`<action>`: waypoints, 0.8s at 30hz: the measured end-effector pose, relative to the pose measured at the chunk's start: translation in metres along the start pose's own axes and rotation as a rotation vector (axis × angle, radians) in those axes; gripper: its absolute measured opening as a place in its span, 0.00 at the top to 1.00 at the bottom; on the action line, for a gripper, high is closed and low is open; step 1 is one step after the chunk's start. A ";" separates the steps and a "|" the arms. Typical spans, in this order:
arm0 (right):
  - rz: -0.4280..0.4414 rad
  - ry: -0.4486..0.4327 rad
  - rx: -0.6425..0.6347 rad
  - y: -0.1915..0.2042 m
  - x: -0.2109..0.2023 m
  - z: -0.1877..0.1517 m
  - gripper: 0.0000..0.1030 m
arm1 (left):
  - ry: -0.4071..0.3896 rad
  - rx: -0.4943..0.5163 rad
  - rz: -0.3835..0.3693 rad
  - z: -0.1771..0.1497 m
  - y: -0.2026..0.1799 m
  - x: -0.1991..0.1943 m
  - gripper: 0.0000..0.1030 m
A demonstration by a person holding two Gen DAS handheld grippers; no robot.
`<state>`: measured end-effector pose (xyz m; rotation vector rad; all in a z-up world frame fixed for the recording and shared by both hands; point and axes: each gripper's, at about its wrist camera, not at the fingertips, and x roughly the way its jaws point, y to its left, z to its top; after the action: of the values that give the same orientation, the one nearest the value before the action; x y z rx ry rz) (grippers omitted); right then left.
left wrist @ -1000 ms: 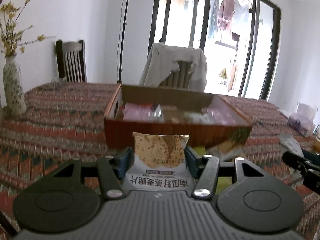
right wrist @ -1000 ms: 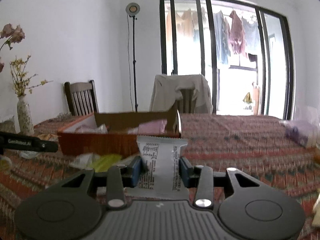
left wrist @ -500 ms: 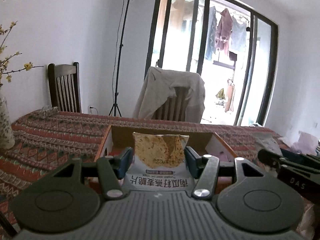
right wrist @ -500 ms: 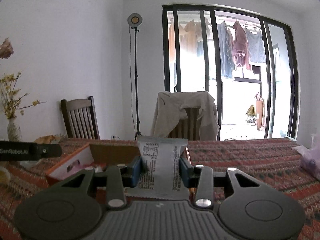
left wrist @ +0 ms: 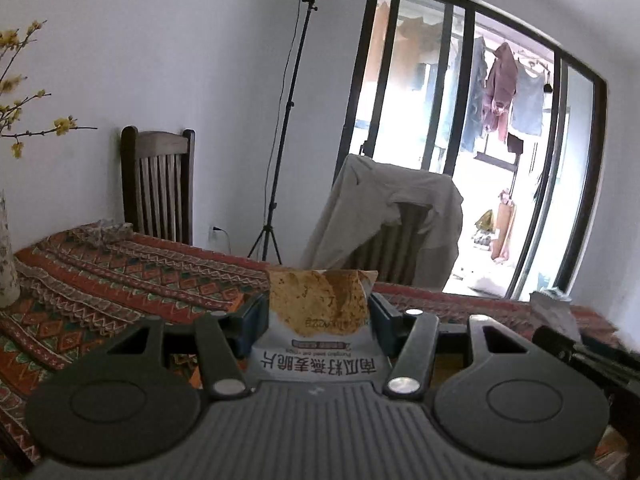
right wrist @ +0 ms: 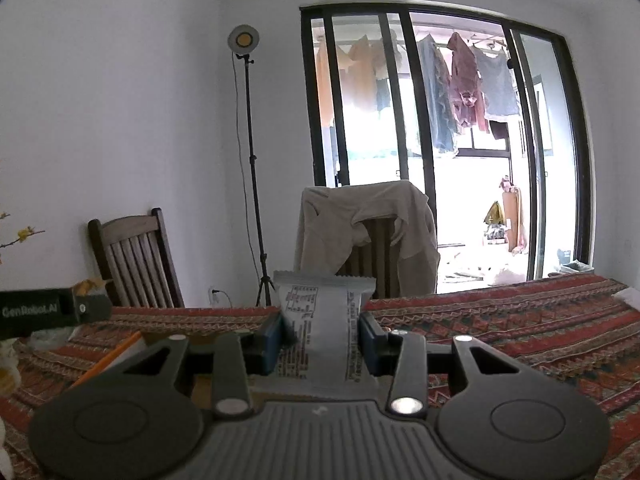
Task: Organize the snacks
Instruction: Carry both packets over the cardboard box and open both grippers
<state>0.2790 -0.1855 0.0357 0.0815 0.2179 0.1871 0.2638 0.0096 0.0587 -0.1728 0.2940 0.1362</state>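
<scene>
My left gripper [left wrist: 318, 312] is shut on a white snack packet [left wrist: 320, 320] printed with a golden crisp and Chinese letters, held up high over the table. My right gripper [right wrist: 320, 330] is shut on a grey-white snack packet [right wrist: 320, 320] with small printed text on its back. Only an orange edge of the cardboard box [right wrist: 108, 358] shows at the lower left of the right wrist view; its inside is hidden behind the gripper. The left gripper's side [right wrist: 44, 312] shows at the left edge of the right wrist view, the right one's [left wrist: 580, 356] at the right of the left wrist view.
A patterned red cloth covers the table [left wrist: 120, 280]. A wooden chair [left wrist: 160, 188] and a chair draped with a beige garment [left wrist: 392, 216] stand behind it. A lamp tripod [left wrist: 288, 120] stands by the wall. A vase with yellow flowers [left wrist: 6, 256] is at the far left.
Both grippers have risen and tilted upward with their packets. The cardboard box has dropped out of the left wrist view and almost out of the right one.
</scene>
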 end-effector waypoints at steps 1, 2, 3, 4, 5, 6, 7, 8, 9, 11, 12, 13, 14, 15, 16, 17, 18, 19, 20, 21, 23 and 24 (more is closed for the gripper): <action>0.010 0.014 -0.005 -0.001 0.005 -0.005 0.62 | 0.006 0.023 -0.004 -0.005 0.001 0.005 0.44; 0.020 0.034 -0.009 -0.001 0.009 -0.009 0.62 | 0.011 0.035 -0.007 -0.007 0.001 0.008 0.44; 0.024 0.049 -0.013 -0.002 0.011 -0.012 0.62 | 0.021 0.038 -0.005 -0.009 0.002 0.013 0.44; 0.025 0.063 -0.014 -0.002 0.014 -0.015 0.62 | 0.037 0.033 -0.001 -0.011 0.004 0.017 0.44; 0.025 0.076 -0.018 -0.002 0.016 -0.018 0.62 | 0.054 0.025 -0.004 -0.012 0.005 0.021 0.44; 0.019 0.085 -0.025 0.000 0.017 -0.021 0.62 | 0.062 0.023 -0.007 -0.015 0.007 0.025 0.44; 0.013 0.094 -0.039 0.002 0.018 -0.024 0.62 | 0.070 0.029 -0.002 -0.017 0.006 0.027 0.44; 0.014 0.100 -0.048 0.004 0.018 -0.026 0.62 | 0.074 0.037 0.004 -0.019 0.006 0.029 0.44; 0.016 0.108 -0.048 0.004 0.019 -0.028 0.62 | 0.077 0.042 0.007 -0.022 0.007 0.031 0.44; 0.013 0.119 -0.047 0.006 0.022 -0.028 0.61 | 0.087 0.052 0.016 -0.025 0.006 0.035 0.44; 0.011 0.124 -0.045 0.005 0.022 -0.031 0.61 | 0.091 0.055 0.019 -0.026 0.006 0.037 0.44; 0.006 0.131 -0.043 0.005 0.024 -0.031 0.59 | 0.095 0.054 0.017 -0.028 0.007 0.038 0.43; -0.004 0.136 -0.040 0.005 0.024 -0.031 0.59 | 0.096 0.050 0.011 -0.029 0.007 0.038 0.40; -0.015 0.139 -0.036 0.004 0.023 -0.032 0.47 | 0.093 0.039 -0.003 -0.031 0.010 0.039 0.27; -0.025 0.138 -0.030 0.003 0.022 -0.032 0.38 | 0.082 0.025 -0.011 -0.030 0.013 0.038 0.12; -0.027 0.132 -0.024 0.002 0.020 -0.033 0.18 | 0.068 0.012 -0.002 -0.030 0.015 0.036 0.05; -0.029 0.126 -0.016 0.001 0.018 -0.033 0.01 | 0.048 0.000 0.007 -0.030 0.017 0.033 0.00; -0.026 0.120 -0.010 0.000 0.016 -0.033 0.00 | 0.030 -0.012 0.006 -0.029 0.019 0.030 0.00; -0.024 0.120 -0.007 -0.001 0.016 -0.033 0.00 | 0.024 -0.023 -0.005 -0.029 0.021 0.027 0.00; -0.025 0.122 -0.008 -0.001 0.016 -0.033 0.00 | 0.026 -0.033 -0.010 -0.028 0.022 0.027 0.00; -0.033 0.123 -0.014 -0.001 0.016 -0.034 0.00 | 0.028 -0.032 -0.005 -0.029 0.022 0.027 0.00; -0.035 0.123 -0.016 -0.001 0.016 -0.034 0.00 | 0.030 -0.026 0.000 -0.028 0.021 0.027 0.00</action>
<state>0.2866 -0.1812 -0.0006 0.0498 0.3405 0.1594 0.2781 0.0277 0.0208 -0.2004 0.3217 0.1375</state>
